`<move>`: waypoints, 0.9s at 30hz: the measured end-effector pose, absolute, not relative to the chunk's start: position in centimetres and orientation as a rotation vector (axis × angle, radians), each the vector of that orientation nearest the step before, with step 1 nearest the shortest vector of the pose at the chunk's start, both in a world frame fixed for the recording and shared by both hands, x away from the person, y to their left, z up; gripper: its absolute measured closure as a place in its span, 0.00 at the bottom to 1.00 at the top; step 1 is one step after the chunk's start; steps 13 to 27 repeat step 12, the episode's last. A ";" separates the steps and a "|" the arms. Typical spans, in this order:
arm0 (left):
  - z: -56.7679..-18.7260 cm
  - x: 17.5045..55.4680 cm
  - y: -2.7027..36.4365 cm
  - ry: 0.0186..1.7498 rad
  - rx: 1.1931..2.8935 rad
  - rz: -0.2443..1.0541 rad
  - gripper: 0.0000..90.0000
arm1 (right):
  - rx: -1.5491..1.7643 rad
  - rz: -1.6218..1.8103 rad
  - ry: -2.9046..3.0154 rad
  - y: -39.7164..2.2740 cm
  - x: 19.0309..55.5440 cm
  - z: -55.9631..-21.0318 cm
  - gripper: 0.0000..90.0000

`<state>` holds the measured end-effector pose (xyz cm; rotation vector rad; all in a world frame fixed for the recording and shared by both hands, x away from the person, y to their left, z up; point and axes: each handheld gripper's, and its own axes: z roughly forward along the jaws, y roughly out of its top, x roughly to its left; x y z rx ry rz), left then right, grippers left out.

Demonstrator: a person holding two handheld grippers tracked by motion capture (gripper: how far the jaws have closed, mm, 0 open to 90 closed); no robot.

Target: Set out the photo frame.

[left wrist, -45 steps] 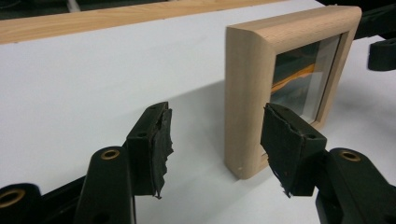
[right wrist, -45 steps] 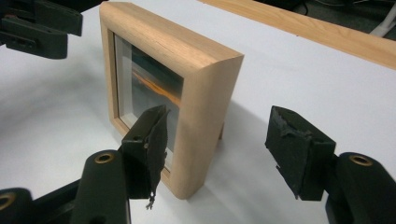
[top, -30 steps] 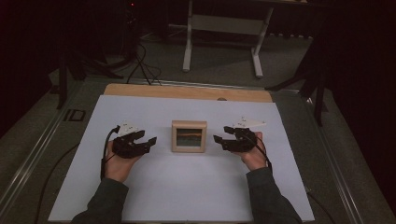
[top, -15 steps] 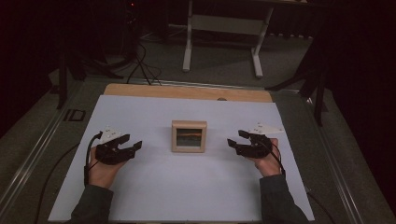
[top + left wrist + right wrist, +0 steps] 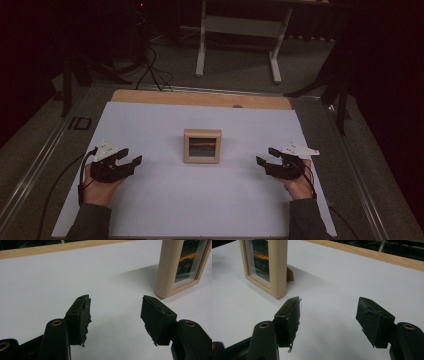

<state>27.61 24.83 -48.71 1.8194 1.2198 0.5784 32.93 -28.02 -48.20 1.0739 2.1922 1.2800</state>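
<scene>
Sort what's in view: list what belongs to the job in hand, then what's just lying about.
In the job:
- frame, upright mid-table
- left gripper, open, empty
- right gripper, open, empty

Lying about:
- white stand on the floor behind
- cables on the floor
- wooden strip at the table's far edge

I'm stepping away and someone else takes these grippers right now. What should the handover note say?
Left gripper: open, nothing between its jaws, resting low at the left of the white table.
Right gripper: open, nothing between its jaws, at the right side.
Picture frame: wooden, standing upright on its back prop at mid-table, between the two grippers and apart from both.
Done: the frame stands unsupported, looking set in place.
Left: probably nothing on the frame itself; if it needs moving, both grippers must approach it first.
</scene>
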 end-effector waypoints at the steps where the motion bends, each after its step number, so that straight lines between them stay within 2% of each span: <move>1: -48.8 27.5 25.0 1.224 1.817 0.579 0.45 | 1.078 1.283 2.187 -28.2 32.8 -48.3 0.39; 12: -50.2 26.1 26.6 1.298 1.817 0.589 0.44 | 1.151 1.265 2.140 -30.0 31.5 -49.4 0.37; 27: -50.2 26.1 26.6 1.298 1.817 0.589 0.44 | 1.151 1.265 2.140 -30.0 31.5 -49.4 0.37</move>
